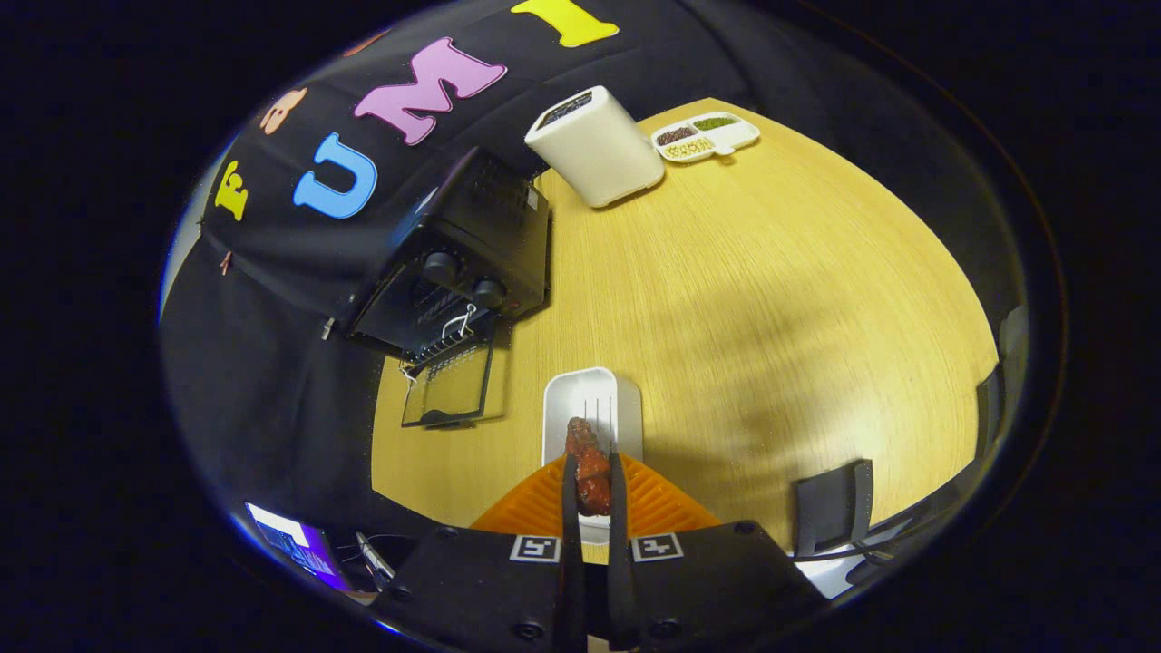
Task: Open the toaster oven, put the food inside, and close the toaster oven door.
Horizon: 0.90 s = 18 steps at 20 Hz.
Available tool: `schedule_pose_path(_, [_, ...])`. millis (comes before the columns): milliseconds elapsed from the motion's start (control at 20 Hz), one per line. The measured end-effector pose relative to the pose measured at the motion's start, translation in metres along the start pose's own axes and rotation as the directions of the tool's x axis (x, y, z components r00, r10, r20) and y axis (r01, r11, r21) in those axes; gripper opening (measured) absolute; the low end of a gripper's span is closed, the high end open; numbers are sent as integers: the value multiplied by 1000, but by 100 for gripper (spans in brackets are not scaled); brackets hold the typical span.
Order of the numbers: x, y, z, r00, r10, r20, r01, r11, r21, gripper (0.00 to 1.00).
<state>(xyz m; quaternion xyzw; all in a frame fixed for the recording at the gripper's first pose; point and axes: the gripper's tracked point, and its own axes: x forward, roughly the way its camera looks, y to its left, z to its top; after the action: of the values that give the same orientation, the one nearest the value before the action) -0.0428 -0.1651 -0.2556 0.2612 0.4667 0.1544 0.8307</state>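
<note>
The handheld gripper clamps both black fingers on a reddish-brown glazed piece of food, its long axis running along them, above a white rectangular tray. Beyond, up to the left, the black toaster oven stands with its glass door dropped open.

Light wooden tabletop takes up the centre and right of the frame, warm and evenly lit, with a soft shadow across its lower right. Black cloth wall hangs along the upper left and drops down the left side. White container stands at the top centre, a divided snack tray just to its right. Glowing screen at the lower left.
</note>
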Motion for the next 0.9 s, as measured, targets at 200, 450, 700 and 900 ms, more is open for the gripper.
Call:
schedule_pose_path(200, [-22,21,15,998,-16,58,16,1000,-11,14])
schedule_pose_path(450, [-30,79,5,994,10,105,-10,1000,-3,13])
schedule_pose_path(700, [-9,151,-12,985,64,159,-61,998,-23,14])
schedule_pose_path(900, [18,205,-18,969,137,206,-133,991,-33,13])
